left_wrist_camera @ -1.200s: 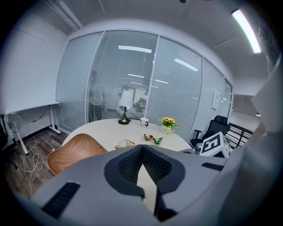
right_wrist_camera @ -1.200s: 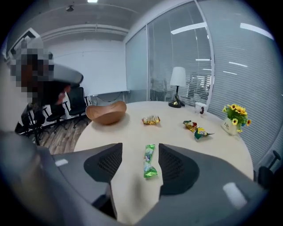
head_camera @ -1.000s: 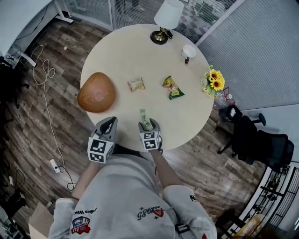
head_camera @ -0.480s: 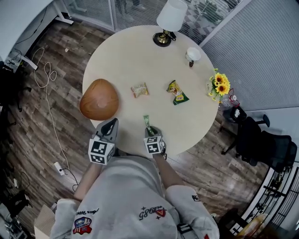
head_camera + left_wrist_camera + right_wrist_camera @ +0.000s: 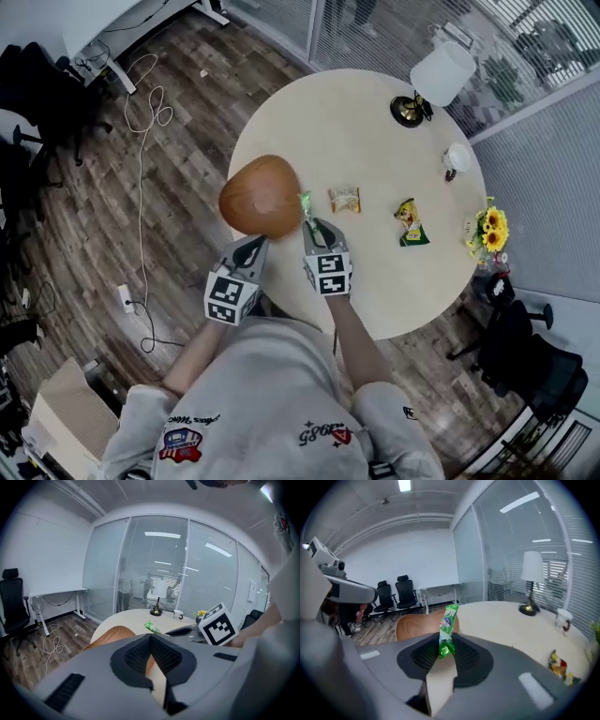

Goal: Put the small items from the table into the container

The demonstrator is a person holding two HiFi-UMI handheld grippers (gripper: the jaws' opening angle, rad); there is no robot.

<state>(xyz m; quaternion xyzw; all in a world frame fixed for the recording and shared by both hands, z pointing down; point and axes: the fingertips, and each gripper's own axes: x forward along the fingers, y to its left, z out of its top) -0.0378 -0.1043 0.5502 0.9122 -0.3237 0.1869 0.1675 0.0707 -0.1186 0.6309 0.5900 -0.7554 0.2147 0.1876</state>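
Note:
A brown wooden container (image 5: 261,195) sits at the left edge of the round table (image 5: 375,131). My right gripper (image 5: 314,225) holds a small green packet (image 5: 306,204) in the air just right of the container's rim; its jaws are closing with the packet pinched between them. In the right gripper view the green packet (image 5: 448,630) sticks up from the pads, and the container (image 5: 417,623) lies behind it. My left gripper (image 5: 255,246) is shut and empty, just in front of the container (image 5: 110,634). A yellow packet (image 5: 344,199) and a green-yellow packet (image 5: 410,223) lie on the table.
At the table's far side stand a lamp (image 5: 441,73) with a white shade and a white cup (image 5: 457,157). Sunflowers (image 5: 489,230) stand at its right edge. Cables lie on the wooden floor to the left, and black chairs stand around the room.
The right gripper closed on the green packet at the table's front edge, lifted it and carried it left to the container. The left gripper came closer to the container.

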